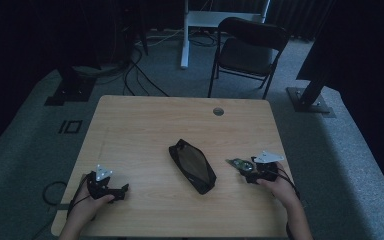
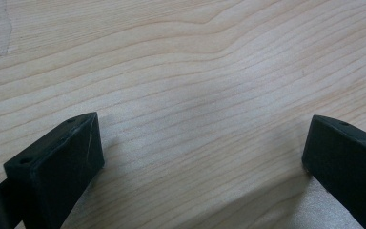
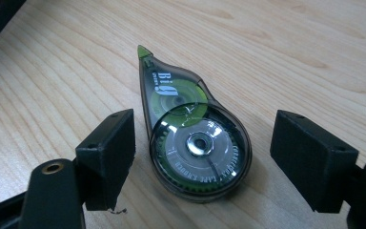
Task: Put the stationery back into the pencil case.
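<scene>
1. Smoke-grey plastic with green inside: the tape roller (image 3: pixel 193 138) lies flat on the tabletop (image 1: pixel 140 125), near its right edge, nib pointing away from my right gripper (image 3: pixel 202 157).
2. Right gripper: jaws spread wide, one on each side of the roller's round body, neither pad touching it. In the high view the right gripper (image 1: pixel 252 167) sits just right of the roller (image 1: pixel 238 164).
3. Left gripper (image 2: pixel 202 152): jaws spread, nothing but bare wood between them. In the high view the left gripper (image 1: pixel 111 190) rests near the front left corner, well apart from the roller.
4. Black pouch (image 1: pixel 192 166): lies slantwise at mid-table, between my two hands, its mouth apparently open; just left of the roller.
5. Step in hand, as I judge it: closing on the roller.
   - I would centre the round body between the pads, since the narrow nib end gives little to hold.
   - I would keep the tips low to the wood; the casing is thin and flat.
   - I would close slowly: smooth curved plastic may squirt out sideways.
</scene>
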